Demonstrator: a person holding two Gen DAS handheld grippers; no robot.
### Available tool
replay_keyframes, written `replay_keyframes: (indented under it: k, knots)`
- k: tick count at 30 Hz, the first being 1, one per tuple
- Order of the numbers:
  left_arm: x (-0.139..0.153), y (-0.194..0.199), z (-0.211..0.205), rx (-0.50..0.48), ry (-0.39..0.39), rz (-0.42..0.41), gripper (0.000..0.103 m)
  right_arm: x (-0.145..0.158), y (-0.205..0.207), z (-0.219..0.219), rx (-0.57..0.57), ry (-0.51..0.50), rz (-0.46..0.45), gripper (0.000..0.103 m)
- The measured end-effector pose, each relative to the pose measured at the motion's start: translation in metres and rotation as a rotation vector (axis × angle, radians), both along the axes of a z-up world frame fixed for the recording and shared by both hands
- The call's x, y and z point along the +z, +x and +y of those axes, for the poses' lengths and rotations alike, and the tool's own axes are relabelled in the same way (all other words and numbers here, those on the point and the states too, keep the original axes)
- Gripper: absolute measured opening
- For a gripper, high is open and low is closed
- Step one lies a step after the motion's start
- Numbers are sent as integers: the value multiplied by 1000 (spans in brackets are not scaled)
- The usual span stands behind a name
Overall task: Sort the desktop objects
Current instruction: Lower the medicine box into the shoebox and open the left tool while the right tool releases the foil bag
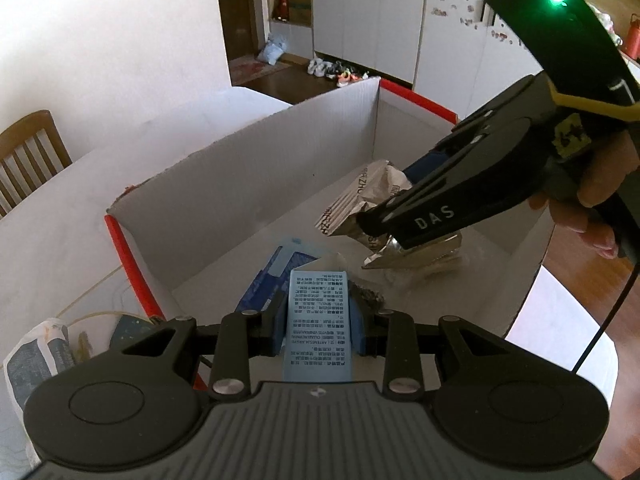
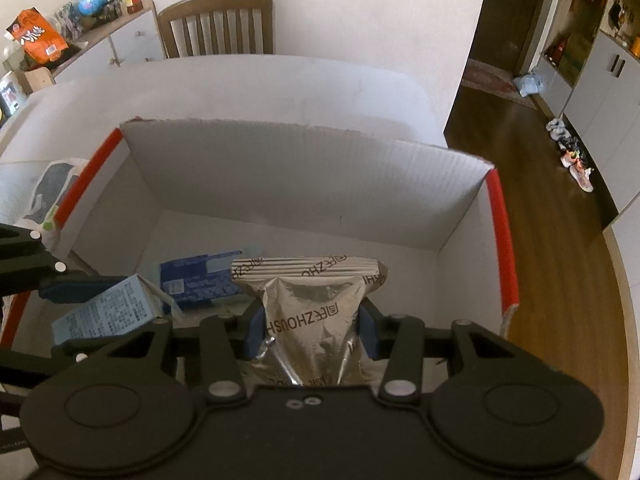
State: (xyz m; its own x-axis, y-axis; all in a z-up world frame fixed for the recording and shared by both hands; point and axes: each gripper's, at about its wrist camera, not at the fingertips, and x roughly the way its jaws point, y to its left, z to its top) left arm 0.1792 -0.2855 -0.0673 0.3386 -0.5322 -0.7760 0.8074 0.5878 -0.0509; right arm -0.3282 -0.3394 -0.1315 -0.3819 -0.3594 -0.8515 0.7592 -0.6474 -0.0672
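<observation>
Silver foil pouch [image 2: 308,312] pinched by right gripper [image 2: 312,330] above white cardboard box [image 2: 280,184]; left gripper [image 1: 318,326] pinches pale blue carton [image 1: 318,320] over box's near-left corner.

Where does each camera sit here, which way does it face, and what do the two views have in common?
Left wrist: on the left gripper, looking down into the white box; its fingers clamp a light blue carton; the right gripper and the person's hand show.
Right wrist: on the right gripper, looking down into the same box; it clamps a silver pouch; the left gripper enters at left.
Shared: box, carton, pouch, dark blue packet.
</observation>
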Motion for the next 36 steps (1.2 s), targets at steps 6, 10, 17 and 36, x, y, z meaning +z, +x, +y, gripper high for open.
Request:
replay_keyframes:
  k: [6,10,17,36]
  knots:
    - [1,0,-9,-17,25,11,30,-9,-4,-5,-7,30,-6,46]
    - [-4,2,-12,-32,42,16,30,-11,-3,-10,2,32,-10,46]
    - [-6,2,-22,-47,57,41,30,-16,-2,-14,19,42,-13,46]
    - [-7,5,-25,-50,64,57,30,-13,-6,-11,4,31,-28,48]
